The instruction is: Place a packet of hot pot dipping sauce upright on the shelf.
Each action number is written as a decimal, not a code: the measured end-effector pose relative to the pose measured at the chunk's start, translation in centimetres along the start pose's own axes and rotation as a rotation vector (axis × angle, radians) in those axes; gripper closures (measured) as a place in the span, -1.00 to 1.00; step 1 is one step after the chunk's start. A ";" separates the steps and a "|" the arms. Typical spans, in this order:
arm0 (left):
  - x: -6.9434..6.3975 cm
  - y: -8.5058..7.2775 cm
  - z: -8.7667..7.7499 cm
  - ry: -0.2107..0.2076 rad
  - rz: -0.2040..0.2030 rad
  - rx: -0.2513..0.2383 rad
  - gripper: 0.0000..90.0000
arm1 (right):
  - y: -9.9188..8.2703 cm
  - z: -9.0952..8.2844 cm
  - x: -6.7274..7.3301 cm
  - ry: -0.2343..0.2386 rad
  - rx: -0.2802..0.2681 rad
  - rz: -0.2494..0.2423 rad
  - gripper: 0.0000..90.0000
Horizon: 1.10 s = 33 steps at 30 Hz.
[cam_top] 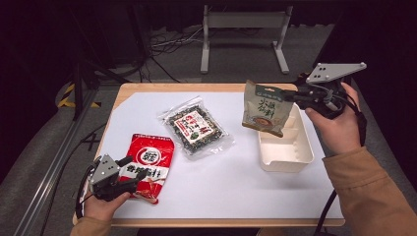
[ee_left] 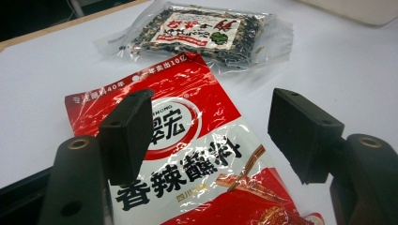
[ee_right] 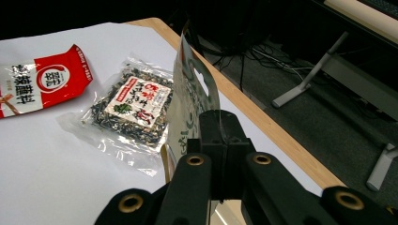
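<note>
The right gripper (cam_top: 294, 97) pinches the green pouch (cam_top: 264, 108) by its top edge, hanging above the white tray (cam_top: 300, 160). It looks light, floppy and slippery. The left gripper (cam_top: 132, 172), jaws wide, straddles the red packet (cam_top: 150, 164) on the tabletop (cam_top: 275, 196).

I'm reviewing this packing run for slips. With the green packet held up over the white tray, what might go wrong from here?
1. The right gripper pinches the green packet by one edge only; hanging tilted, it might slip or swing.
2. It hangs over the white tray's near-left rim, so released here it may catch the rim.
3. The left gripper is open around the red packet; closing could crumple it.
</note>
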<state>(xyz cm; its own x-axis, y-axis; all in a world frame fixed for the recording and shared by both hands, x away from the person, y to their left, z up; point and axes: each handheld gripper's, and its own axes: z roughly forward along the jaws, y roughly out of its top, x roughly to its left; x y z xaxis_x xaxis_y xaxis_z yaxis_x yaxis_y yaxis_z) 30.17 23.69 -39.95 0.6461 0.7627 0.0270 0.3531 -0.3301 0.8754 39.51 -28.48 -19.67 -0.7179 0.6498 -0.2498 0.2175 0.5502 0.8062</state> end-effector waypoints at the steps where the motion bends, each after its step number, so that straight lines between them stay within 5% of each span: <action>1: 0.0 -0.1 -0.1 0.004 -0.003 0.003 -0.28 | -0.1 0.1 -0.5 -0.001 -0.001 0.001 1.00; 22: 0.2 -0.2 -0.2 0.009 -0.017 0.005 -0.28 | -1.2 1.0 -5.3 -0.041 -0.001 -0.030 1.00; 33: 0.2 -0.3 -0.1 0.010 -0.015 0.006 -0.28 | -2.0 2.3 -7.5 -0.044 0.002 -0.085 1.00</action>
<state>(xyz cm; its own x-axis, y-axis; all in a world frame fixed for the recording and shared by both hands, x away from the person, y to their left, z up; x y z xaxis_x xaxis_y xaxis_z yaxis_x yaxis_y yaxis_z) 30.12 24.00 -40.11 0.6340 0.7731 0.0182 0.3670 -0.3215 0.8729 45.96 -33.28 -20.61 -0.7043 0.6229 -0.3406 0.1579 0.6052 0.7802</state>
